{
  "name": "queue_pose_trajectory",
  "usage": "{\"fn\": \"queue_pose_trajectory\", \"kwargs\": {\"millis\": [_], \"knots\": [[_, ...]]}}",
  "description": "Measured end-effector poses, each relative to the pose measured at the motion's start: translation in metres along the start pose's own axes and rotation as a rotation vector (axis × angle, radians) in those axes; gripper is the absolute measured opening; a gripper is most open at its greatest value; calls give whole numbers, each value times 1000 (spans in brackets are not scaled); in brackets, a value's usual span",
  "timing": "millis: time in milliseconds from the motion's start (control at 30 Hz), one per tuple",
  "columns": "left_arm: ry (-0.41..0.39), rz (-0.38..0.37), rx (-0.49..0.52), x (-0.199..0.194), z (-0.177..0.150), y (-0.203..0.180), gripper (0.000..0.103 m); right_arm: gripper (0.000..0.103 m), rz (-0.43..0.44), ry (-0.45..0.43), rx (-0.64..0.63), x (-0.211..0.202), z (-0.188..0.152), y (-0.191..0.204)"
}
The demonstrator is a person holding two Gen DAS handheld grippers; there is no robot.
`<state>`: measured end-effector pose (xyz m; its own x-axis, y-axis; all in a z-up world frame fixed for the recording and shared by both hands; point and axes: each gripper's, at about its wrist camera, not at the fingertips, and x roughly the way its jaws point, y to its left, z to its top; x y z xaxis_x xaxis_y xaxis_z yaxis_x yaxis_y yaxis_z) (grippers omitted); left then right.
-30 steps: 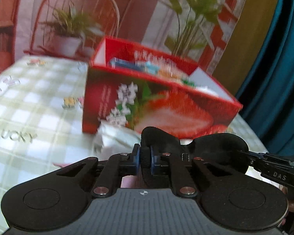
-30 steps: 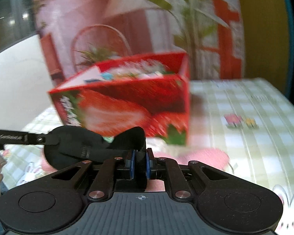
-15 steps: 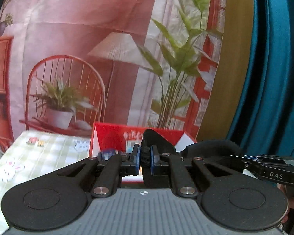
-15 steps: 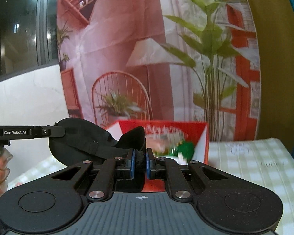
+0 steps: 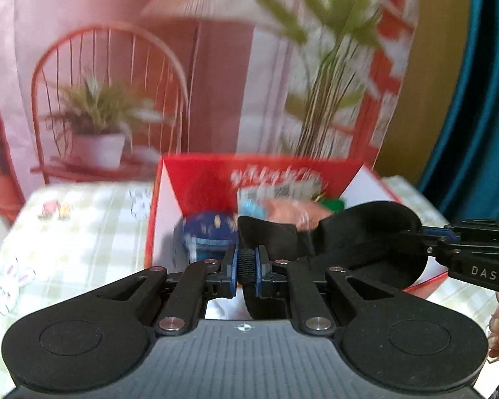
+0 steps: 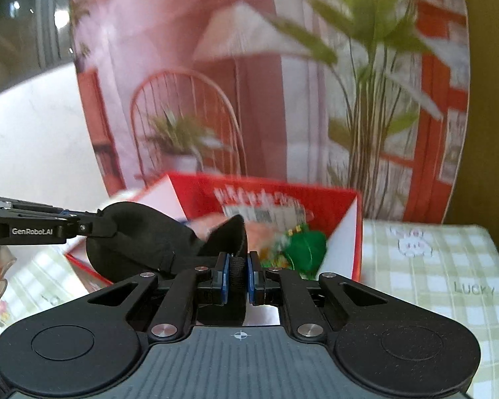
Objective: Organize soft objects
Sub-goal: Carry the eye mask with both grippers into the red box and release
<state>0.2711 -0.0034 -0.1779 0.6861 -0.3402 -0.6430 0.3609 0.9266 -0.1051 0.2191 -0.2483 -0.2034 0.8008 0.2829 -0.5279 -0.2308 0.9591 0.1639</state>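
Both grippers hold one black soft eye mask [image 5: 366, 232] between them, above the near side of an open red strawberry-print box [image 5: 196, 179]. My left gripper [image 5: 246, 266] is shut on the mask's black strap. My right gripper [image 6: 238, 277] is shut on the other end of the mask [image 6: 139, 232]. Each gripper shows at the edge of the other's view. The box [image 6: 356, 226] holds a blue soft item [image 5: 209, 229], a pinkish one [image 5: 282, 212] and a green one [image 6: 306, 246].
The box stands on a table with a green checked cloth [image 6: 449, 282] with rabbit prints. A printed backdrop of a chair and plants [image 5: 109, 106] hangs behind it. A teal curtain [image 5: 489, 83] is at the far right.
Both grippers lifted the mask from the table in front of the box, rose high, and now tilt back down over the open box, closer to it.
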Motion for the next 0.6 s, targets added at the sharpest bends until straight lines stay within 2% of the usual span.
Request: {"fn": "queue_pose_trajectory", "kwargs": {"millis": [200,333,467,533,600], "knots": [[33,16,-1,20,-3,8,11,10,-18,70,37,26,-9,-6],[37,19,-7,24,-4,13,12,10,-15,79,39,32,-11,-5],[35,22,3,19,-3,11,18,13,-20,64,26,28,-12,-4],[20,13,7,13,-4,11,28,20,-43,30,-4,22,-13,-1],[-2,8,14,6,-5,8,62,36,-79,-2,-52,15,-15,3]]}}
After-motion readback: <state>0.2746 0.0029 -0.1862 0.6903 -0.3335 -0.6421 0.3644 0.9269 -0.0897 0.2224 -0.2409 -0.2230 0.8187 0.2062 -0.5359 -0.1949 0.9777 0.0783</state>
